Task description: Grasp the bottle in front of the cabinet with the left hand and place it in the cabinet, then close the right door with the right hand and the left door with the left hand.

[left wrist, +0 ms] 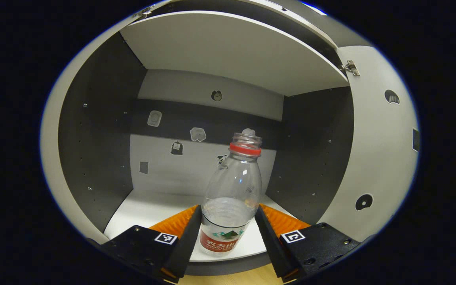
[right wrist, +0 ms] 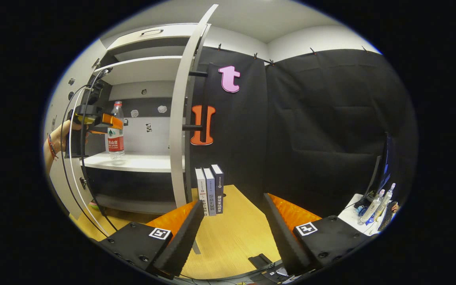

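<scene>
Bottle (left wrist: 231, 198) between tool (left wrist: 228, 225) fingers

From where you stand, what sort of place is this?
Probably a staged recording booth, not a home: black cloth walls, an open cabinet on a wooden table, a few books.

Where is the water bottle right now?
The bottle stands upright on the cabinet shelf, between the left gripper's fingers. In the right gripper view it is left of the open right door.
</scene>
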Action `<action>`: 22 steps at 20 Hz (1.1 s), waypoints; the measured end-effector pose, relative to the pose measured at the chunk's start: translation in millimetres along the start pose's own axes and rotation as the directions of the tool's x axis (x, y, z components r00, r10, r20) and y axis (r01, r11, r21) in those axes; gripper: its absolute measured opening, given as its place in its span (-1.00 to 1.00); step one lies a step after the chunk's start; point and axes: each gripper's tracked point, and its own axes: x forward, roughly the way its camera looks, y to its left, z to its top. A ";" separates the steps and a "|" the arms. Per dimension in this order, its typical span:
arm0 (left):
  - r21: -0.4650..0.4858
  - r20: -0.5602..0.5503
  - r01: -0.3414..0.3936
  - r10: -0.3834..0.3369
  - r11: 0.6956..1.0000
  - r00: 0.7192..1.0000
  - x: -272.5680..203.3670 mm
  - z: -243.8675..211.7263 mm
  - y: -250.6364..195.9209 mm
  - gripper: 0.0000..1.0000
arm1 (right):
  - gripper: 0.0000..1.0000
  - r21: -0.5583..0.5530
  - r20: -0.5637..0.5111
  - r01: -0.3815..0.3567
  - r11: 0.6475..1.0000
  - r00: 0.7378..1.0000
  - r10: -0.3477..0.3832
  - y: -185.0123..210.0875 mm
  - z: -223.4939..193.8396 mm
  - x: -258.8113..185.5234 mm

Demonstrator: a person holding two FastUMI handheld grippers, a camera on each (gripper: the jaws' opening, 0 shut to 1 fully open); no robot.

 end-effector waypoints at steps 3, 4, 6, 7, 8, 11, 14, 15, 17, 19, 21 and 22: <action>-0.017 -0.021 0.001 -0.001 1.000 1.000 13.7 -7.7 -1.0 0.62 | 0.96 0.003 -0.003 0.015 1.000 1.000 -0.015 -2.8 -0.5 6.1; -0.017 -0.025 0.001 -0.002 1.000 1.000 18.0 -9.9 -0.8 0.62 | 0.96 0.002 -0.003 0.018 1.000 1.000 -0.018 -2.9 0.3 6.8; -0.006 -0.034 -0.011 0.010 1.000 0.999 24.3 -13.7 2.0 0.64 | 0.96 0.002 -0.006 0.024 1.000 1.000 -0.024 -5.2 0.3 8.3; -0.002 -0.043 -0.016 0.016 1.000 0.999 26.2 -16.3 3.0 0.66 | 0.96 0.003 -0.009 0.027 1.000 1.000 -0.027 -5.3 -0.9 9.3; -0.003 -0.042 -0.019 0.019 1.000 0.999 28.3 -16.5 3.6 0.66 | 0.96 0.006 -0.011 0.027 1.000 1.000 -0.027 -5.7 -1.7 9.1; 0.003 -0.044 -0.024 0.024 1.000 0.999 29.8 -17.0 4.3 0.66 | 0.96 0.014 -0.018 0.028 1.000 0.999 -0.028 -6.4 -3.2 10.2; 0.016 -0.041 -0.029 0.030 0.999 0.999 27.3 -16.4 3.9 0.84 | 0.96 0.017 -0.016 0.028 0.999 0.999 -0.028 -6.5 -2.2 9.9; 0.026 -0.041 -0.035 0.036 0.999 0.999 22.5 -14.5 2.9 0.89 | 0.96 0.018 -0.013 0.027 0.999 1.000 -0.027 -6.7 -1.0 10.1; 0.041 -0.029 -0.043 0.044 0.998 0.999 15.4 -8.2 1.8 0.90 | 0.96 0.021 -0.010 0.021 1.000 1.000 -0.021 -5.8 2.1 7.0; 0.051 -0.007 -0.054 0.055 0.997 0.998 4.7 0.4 1.7 0.90 | 0.96 0.018 -0.008 0.018 1.000 1.000 -0.018 -5.1 3.7 5.4; 0.061 0.022 -0.060 0.058 0.996 0.998 -9.2 12.7 -1.7 0.89 | 0.96 0.013 -0.001 0.021 1.000 1.000 -0.021 -10.5 6.5 1.6; 0.064 0.035 -0.059 0.057 0.996 0.998 -17.2 18.5 -4.1 0.89 | 0.96 0.012 0.003 0.025 1.000 1.000 -0.025 -13.2 8.1 0.6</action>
